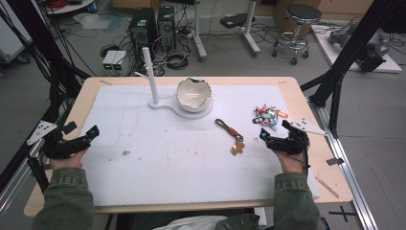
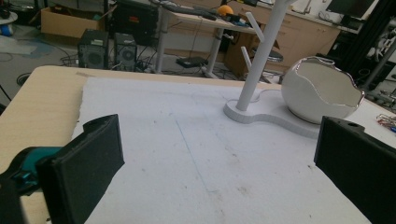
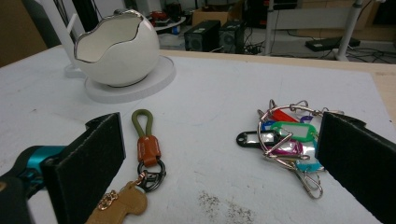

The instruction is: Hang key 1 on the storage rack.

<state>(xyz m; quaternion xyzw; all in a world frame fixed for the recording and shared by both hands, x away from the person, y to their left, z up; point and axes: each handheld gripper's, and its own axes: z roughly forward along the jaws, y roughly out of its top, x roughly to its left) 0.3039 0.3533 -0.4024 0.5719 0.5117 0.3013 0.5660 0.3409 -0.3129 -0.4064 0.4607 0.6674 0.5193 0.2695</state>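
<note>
The leather keychain (image 1: pixel 231 135) lies flat on the white mat (image 1: pixel 143 158), just in front of and to the right of the egg-shaped bowl (image 1: pixel 193 94), its green loop toward the bowl and its tan charm toward the person. It looks light and floppy — cord, leather sleeve, metal ring and charm joined loosely, so it will likely dangle and swing once lifted. The orange leather sleeve (image 3: pixel 148 149) seems the best place to pinch: firm, wide enough, less slippery than the ring.

The right tongs (image 1: pixel 275 135) rest just right of the keychain, spread wide with nothing between them. The left tongs (image 1: pixel 81 139) sit far left of the bowl, near the worktop (image 1: pixel 306 103) edge, equally wide and empty.

The bunch of coloured key tags (image 1: pixel 267 116) lies right of the bowl, near the right tongs — a sideways sweep could snag it. The bowl looks fragile, and the white peg stand (image 1: pixel 150 74) rises beside it. Left of the bowl the mat offers open room.
</note>
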